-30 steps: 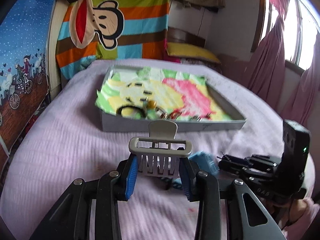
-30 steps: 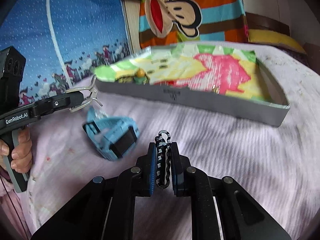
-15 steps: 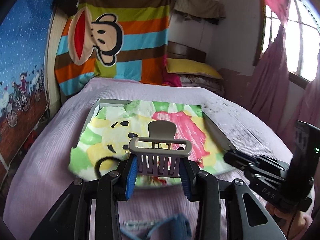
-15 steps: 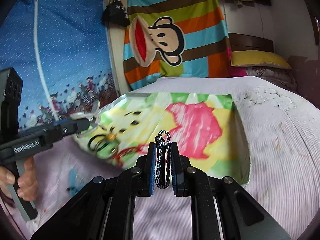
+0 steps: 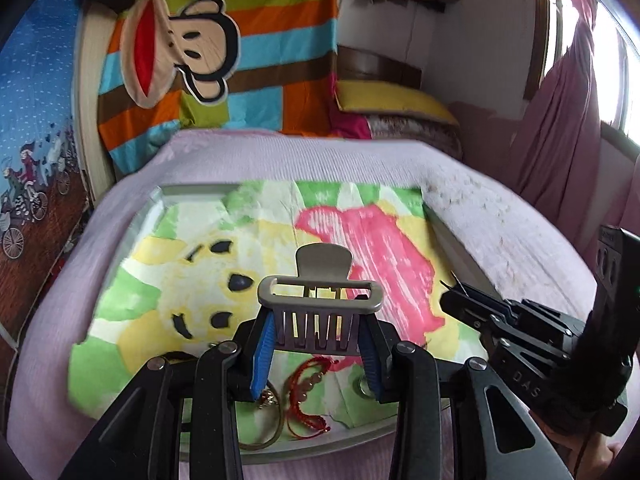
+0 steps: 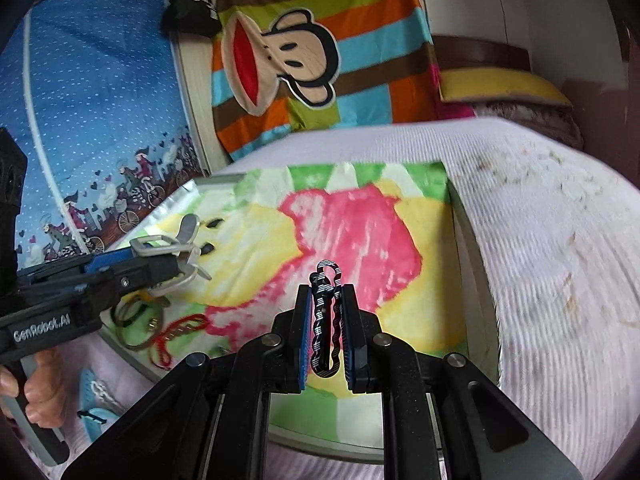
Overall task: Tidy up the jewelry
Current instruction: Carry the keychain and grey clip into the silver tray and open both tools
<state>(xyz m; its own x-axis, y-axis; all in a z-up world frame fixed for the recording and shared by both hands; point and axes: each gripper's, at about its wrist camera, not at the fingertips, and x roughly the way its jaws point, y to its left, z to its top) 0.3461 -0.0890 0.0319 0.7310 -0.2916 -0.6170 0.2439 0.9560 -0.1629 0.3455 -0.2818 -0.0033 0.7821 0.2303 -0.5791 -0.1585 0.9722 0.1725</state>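
Observation:
My left gripper is shut on a grey claw hair clip, held above the near part of a shallow grey tray lined with a bright cartoon cloth. A red cord bracelet and thin bangles lie in the tray under the clip. My right gripper is shut on a black-and-white striped wavy hair clip, which hangs over the tray's pink and yellow area. The right wrist view shows the left gripper with the grey claw clip at the tray's left side.
The tray sits on a lilac bedspread. A light blue watch lies on the bed left of the tray, near a hand on the left handle. A striped monkey blanket, yellow pillow and pink curtains stand behind.
Both grippers have risen and moved forward from the bedspread to above the tray, each still holding its clip. The blue watch has been left behind on the bed.

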